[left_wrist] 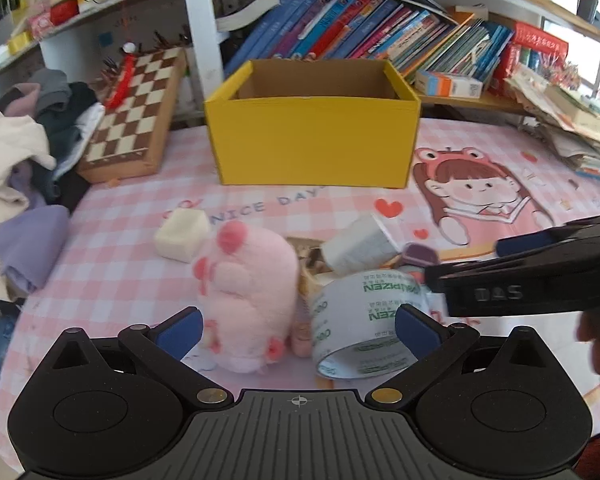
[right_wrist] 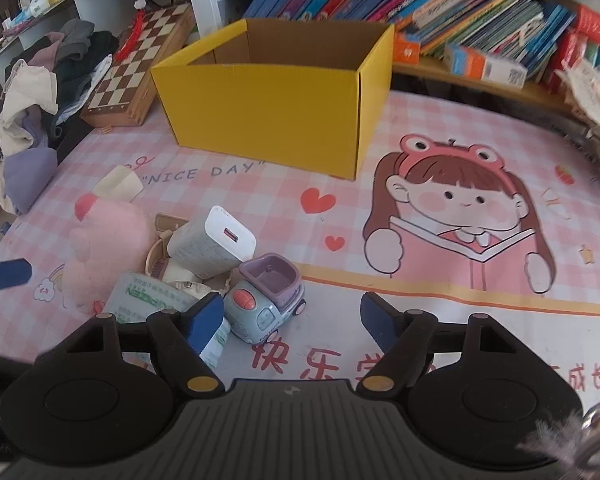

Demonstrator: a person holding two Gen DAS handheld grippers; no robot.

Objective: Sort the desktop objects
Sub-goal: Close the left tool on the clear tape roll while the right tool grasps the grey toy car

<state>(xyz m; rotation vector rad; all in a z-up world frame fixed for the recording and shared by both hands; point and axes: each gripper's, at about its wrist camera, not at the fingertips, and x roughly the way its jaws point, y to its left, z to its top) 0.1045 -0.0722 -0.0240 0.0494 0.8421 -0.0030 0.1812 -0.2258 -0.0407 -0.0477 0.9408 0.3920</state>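
Just ahead of the open right gripper (right_wrist: 292,322), toy truck (right_wrist: 266,298).

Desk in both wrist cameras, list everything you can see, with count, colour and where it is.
Box: one, yellow, open top, back of the desk mat.
Plush toy: one, pink, left of the pile.
Tape roll: one, clear with green print, beside the plush.
Charger: one, white, lying on the pile.
Toy car: one, grey-blue with purple top, right of the pile.
Foam cube: one, cream, behind the plush.
Chessboard: one, brown and cream, leaning at back left.
Clothes: a heap, mixed colours, left edge.
Books: many, mostly blue, shelf behind the box.
Left gripper: open, around the plush and tape.
Right gripper: open, near the toy car.
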